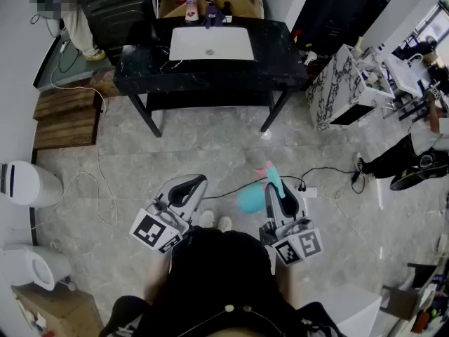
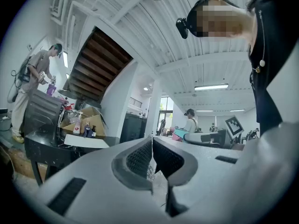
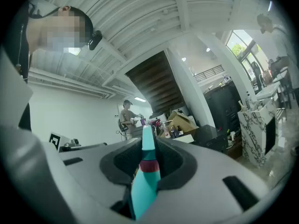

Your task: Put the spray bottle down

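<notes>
My right gripper is shut on a teal spray bottle with a pink trigger tip; I hold it level, waist-high over the floor. The right gripper view shows the bottle's teal neck and dark red collar wedged between the jaws of the right gripper. Beside it, my left gripper is shut with nothing in it. The ribbed pads of the left gripper meet in the left gripper view. A black counter with a white sink stands ahead.
Bottles and a cardboard box sit behind the sink. Cables and a power strip lie on the tiled floor. A toilet is at the left, a marble cabinet at the right. A person stands at far left, another at right.
</notes>
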A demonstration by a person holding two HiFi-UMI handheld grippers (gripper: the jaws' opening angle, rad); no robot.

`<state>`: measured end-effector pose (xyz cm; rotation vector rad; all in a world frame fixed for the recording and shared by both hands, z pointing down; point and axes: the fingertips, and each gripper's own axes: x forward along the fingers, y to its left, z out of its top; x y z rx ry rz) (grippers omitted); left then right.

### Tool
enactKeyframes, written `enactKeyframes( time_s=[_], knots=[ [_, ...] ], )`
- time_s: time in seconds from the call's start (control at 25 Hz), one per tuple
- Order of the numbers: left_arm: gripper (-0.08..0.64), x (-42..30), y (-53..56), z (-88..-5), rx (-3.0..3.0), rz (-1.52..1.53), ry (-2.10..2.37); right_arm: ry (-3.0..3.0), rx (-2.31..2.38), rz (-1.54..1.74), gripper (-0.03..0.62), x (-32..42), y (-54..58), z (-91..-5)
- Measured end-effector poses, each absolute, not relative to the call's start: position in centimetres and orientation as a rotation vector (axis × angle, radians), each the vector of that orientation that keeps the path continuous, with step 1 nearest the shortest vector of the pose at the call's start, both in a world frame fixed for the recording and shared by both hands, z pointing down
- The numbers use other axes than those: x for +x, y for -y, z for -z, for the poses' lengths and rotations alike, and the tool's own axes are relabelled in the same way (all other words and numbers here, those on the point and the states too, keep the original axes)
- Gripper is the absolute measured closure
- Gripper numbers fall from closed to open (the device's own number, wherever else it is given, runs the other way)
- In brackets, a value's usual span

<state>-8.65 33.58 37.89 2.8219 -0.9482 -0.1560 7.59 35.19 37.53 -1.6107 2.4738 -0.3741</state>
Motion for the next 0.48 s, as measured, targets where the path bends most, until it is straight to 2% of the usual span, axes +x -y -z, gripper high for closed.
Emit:
enactKeyframes(
  time_s=[0.48],
  knots=[
    [0.549,-8.93,-33.27,-38.51,2.816,0.136,0.944,-2.462,-1.63,0.38,0.502,7.65,-35.11,-37.71]
  ],
)
